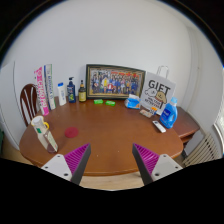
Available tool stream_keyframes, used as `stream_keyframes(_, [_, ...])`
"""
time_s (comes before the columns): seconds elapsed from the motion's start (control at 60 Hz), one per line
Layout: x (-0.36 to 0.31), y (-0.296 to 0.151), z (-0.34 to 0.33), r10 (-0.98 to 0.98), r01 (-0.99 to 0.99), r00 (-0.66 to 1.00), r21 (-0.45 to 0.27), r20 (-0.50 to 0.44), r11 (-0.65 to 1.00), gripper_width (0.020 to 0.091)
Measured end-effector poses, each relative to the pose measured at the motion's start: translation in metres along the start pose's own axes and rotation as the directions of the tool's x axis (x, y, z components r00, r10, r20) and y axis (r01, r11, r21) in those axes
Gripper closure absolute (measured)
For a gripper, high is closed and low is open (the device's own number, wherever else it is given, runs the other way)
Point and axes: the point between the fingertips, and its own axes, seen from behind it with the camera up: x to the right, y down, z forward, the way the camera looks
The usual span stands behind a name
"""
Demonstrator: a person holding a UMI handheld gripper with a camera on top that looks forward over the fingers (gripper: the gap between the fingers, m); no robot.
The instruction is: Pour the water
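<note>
My gripper [112,160] hangs open over the near edge of a round wooden table [105,135], and nothing is between its magenta pads [76,157]. Beyond the fingers, at the table's right, a blue bottle [169,113] stands upright next to a blue cup [133,101]. At the table's left a white bottle with a blue cap [60,93] and a dark blue bottle [71,91] stand near the back. A white tube-like container [40,131] leans at the near left edge. All of these lie well ahead of the fingers.
A framed photo [115,81] stands at the back against the white wall, with a white "GIFT" bag [156,91] to its right. Green lids [103,101] lie before the frame, and a pink disc [71,131] lies on the left. A wooden chair [29,102] stands at the left.
</note>
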Motion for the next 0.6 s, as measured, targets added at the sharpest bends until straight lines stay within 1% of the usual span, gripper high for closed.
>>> stream_keyframes(0.15, [-0.042, 0.027, -0.004, -0.002, 0.003, 0.999, -0.03, 0.042, 1.0, 0.025])
stream_keyframes(0.35, [-0.158, 0.073, 0.0, 0.008, 0.001, 0.988, -0.061, 0.153, 0.998, 0.025])
stream_keyframes(0.433, [-0.204, 0.079, 0.005, -0.001, 0.012, 0.978, -0.05, 0.211, 0.999, 0.0248])
stream_keyframes(0.5, [-0.237, 0.076, 0.014, -0.015, 0.02, 0.968, -0.017, 0.25, 1.0, 0.0246])
stream_keyframes(0.6, [-0.271, 0.062, 0.037, -0.038, 0.029, 0.962, 0.037, 0.269, 0.999, 0.0244])
